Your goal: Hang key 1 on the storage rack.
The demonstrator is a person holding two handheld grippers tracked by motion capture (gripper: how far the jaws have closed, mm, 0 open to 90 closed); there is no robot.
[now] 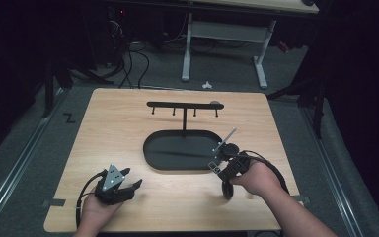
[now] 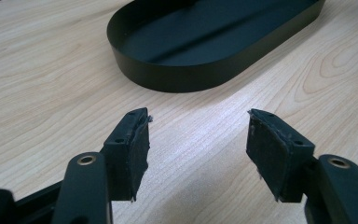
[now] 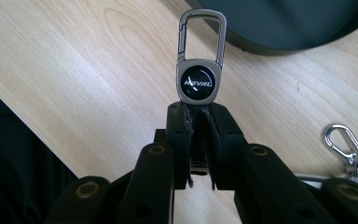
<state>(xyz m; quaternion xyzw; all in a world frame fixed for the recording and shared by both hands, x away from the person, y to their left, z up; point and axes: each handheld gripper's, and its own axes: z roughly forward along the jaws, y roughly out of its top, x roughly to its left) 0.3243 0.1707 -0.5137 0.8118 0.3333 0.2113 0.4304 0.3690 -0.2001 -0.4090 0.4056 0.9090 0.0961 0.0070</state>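
Looking down in the high view: a light wooden table (image 1: pixel 128 123) carrying a black oval metal tray (image 1: pixel 177 150) with a black T-shaped hook rack (image 1: pixel 184 105) rising from its far edge. Right tongs (image 1: pixel 225 154) held just beside the tray's near right rim, pinching a grey metal carabiner keychain (image 1: pixel 227 138) that sticks up and away over the rim. Left tongs (image 1: pixel 137 184) resting on the table near the front left, well apart from the tray, jaws spread with nothing between. Beyond the table, a grey floor, tangled cables and white desk legs, mostly lost in darkness. Keychain small and thin here, details hard to make out.

Turning to the left gripper view: left tongs (image 2: pixel 198 140) wide apart over bare wood grain, pads worn at the edges, nothing held. Black tray (image 2: pixel 177 74) lying ahead, its far end cut off at the top.

Turning to the right gripper view: right tongs (image 3: pixel 198 114) narrow, clamped on the lower end of the keychain (image 3: pixel 199 81), a round black emblem with white lettering showing above the pads, the clip loop pointing toward the tray's edge (image 3: pixel 279 44). A second silver snap hook (image 3: pixel 347 144) lying on the table at the right, partly hidden behind the jaw and cut off by the frame. Held end of the keychain hidden between the pads.
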